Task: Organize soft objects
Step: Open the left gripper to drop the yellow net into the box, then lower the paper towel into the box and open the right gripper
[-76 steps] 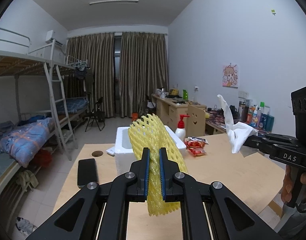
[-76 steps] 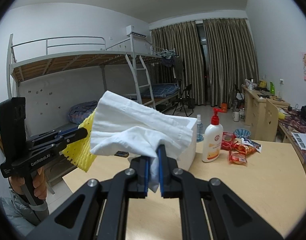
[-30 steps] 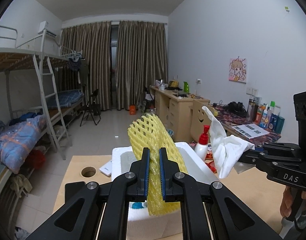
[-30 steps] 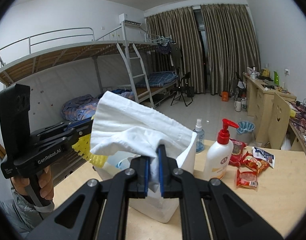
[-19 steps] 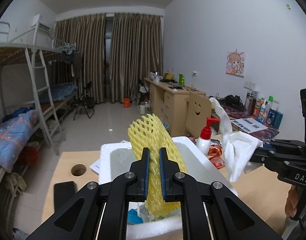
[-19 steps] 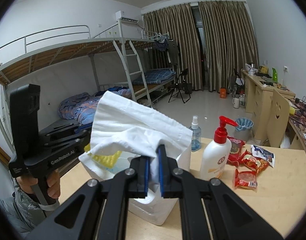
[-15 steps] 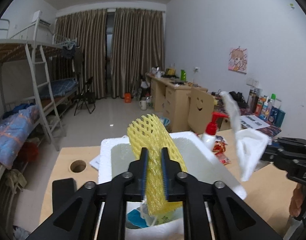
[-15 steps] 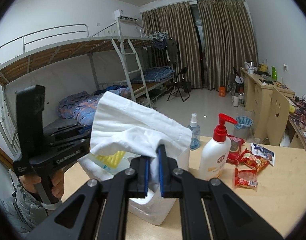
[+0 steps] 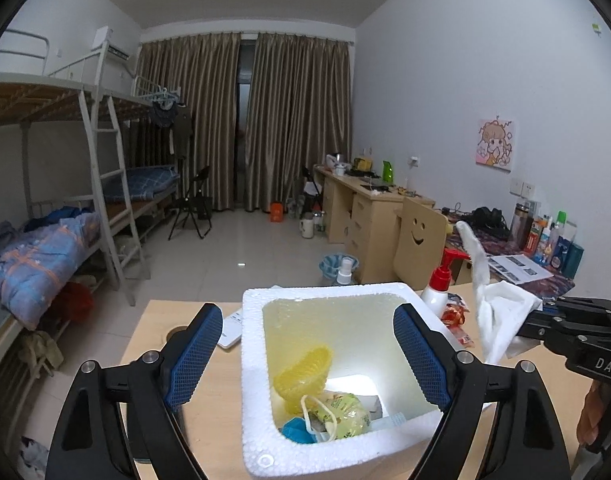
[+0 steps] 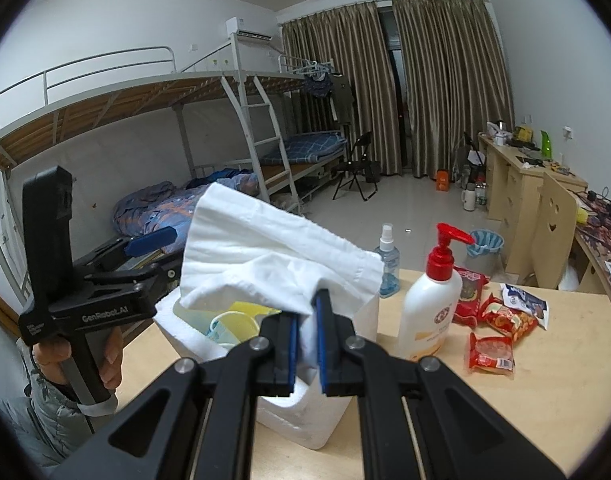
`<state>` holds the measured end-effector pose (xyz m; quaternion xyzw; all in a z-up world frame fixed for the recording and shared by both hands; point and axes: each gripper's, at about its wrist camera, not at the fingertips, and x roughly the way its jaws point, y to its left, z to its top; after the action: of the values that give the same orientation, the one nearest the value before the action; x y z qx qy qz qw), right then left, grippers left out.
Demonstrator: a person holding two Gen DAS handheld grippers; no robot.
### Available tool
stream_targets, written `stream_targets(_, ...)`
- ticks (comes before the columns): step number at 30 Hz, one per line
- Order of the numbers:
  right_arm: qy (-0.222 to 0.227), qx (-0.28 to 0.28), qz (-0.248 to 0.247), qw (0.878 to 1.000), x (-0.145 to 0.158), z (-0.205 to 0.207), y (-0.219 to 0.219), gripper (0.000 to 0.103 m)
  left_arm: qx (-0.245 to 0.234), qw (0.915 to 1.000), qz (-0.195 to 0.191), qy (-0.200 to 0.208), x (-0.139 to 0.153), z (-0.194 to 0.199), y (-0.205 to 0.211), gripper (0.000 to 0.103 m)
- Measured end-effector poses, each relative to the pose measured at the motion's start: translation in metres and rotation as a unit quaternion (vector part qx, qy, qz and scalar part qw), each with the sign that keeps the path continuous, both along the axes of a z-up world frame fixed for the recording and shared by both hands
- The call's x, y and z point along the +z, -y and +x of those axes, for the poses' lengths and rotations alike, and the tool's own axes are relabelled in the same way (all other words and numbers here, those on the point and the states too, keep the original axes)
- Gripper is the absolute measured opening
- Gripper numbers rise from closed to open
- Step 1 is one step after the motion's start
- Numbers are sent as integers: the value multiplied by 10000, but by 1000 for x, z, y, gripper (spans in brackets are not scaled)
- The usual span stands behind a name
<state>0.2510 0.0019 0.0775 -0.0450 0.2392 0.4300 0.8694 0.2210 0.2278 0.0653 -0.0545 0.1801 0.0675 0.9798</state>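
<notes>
Left gripper (image 9: pixel 305 344) was opening, empty (net (image 9: pixel 302 372) lay low-centre in box (image 9: pixel 252 360)) | right gripper (image 10: pixel 305 332) clamped cloth (image 10: pixel 265 264) | next: drop it in.

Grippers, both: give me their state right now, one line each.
Left gripper: jaws opening, nothing between them, over the foam box.
Right gripper: closed on the white cloth.

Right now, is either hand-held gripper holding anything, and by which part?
The right hand-held gripper pinches the white cloth by a bunched lower fold. The left hand-held gripper holds nothing; its jaws are opening above the white foam box.
</notes>
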Motion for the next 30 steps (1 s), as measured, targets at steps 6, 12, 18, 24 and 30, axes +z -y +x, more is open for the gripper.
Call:
stream_targets(6, 7, 64, -33, 10000, 1, -2, -8, 11, 88, 9999, 33, 67, 4, -14, -3, 88)
stream_targets(12, -41, 80, -119, 9999, 0, 2, -23, 11, 206, 9996, 94, 147, 9, -31, -10, 89)
stream_targets(18, -67, 100, -232, 9997, -2, 5, -39, 11, 306, 9992, 132, 220, 11, -46, -17, 89)
stream_targets(24, -157, 119, -336, 9992, -7, 11, -54, 11, 385, 9990, 102, 206, 8, -53, -25, 90)
stream_targets(30, -221, 128, -441, 9987, -12, 15, -65, 11, 402, 9990, 87, 199, 6, -53, -28, 90)
